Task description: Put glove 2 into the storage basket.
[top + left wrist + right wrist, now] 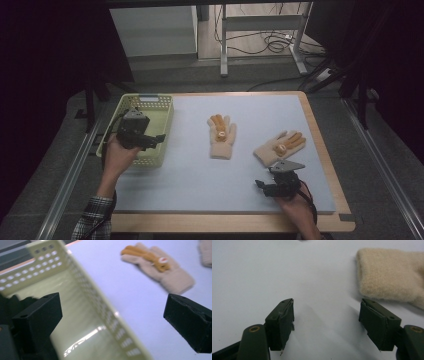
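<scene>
Meanwhile, the left gripper (161,137) hung over the pale green basket (162,102) at the left edge of the mat, its jaws spread wide with nothing between them; in the left gripper view they straddled the basket's perforated wall. The right gripper (260,186) sat low on the light blue mat (190,175), jaws likewise apart and empty, just beside the cuff of the right-hand beige glove (279,146). The other glove (222,136) lay flat mid-mat, well apart from both grippers.
</scene>
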Available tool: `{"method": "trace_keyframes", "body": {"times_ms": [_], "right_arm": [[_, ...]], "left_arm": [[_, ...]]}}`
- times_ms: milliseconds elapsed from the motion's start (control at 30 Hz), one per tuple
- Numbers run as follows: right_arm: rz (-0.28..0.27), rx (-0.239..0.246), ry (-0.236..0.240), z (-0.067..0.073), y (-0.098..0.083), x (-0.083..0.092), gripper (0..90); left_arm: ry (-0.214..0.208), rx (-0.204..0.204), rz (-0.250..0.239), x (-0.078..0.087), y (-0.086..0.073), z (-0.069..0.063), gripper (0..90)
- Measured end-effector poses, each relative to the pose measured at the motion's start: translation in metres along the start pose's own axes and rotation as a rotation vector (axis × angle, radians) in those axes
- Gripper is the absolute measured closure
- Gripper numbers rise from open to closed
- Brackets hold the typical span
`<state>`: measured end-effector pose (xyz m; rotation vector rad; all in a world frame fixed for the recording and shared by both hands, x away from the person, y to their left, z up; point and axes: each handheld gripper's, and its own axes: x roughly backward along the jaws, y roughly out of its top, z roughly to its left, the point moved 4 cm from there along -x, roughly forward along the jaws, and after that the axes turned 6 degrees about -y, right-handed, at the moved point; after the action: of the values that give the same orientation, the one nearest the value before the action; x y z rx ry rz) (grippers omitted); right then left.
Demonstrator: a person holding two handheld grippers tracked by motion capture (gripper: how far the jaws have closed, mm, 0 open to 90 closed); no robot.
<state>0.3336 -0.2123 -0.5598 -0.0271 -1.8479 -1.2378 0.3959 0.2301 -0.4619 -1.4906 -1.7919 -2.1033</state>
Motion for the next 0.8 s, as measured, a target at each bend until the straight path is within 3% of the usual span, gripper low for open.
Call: {"method": "trace_keyframes", "body": {"times_ms": [433,800], "right_arm": [[0.001,-0.001,0.000,0.000,0.000,0.000,27.8],[0.000,-0.003,-0.001,0.000,0.000,0.000,27.6]], "left_arm": [[-0.081,-0.116,-0.013,-0.019,0.006,-0.058,1.7],[-0.146,-0.162,-0.006,-0.040,-0.016,-0.097,1.6]]}}
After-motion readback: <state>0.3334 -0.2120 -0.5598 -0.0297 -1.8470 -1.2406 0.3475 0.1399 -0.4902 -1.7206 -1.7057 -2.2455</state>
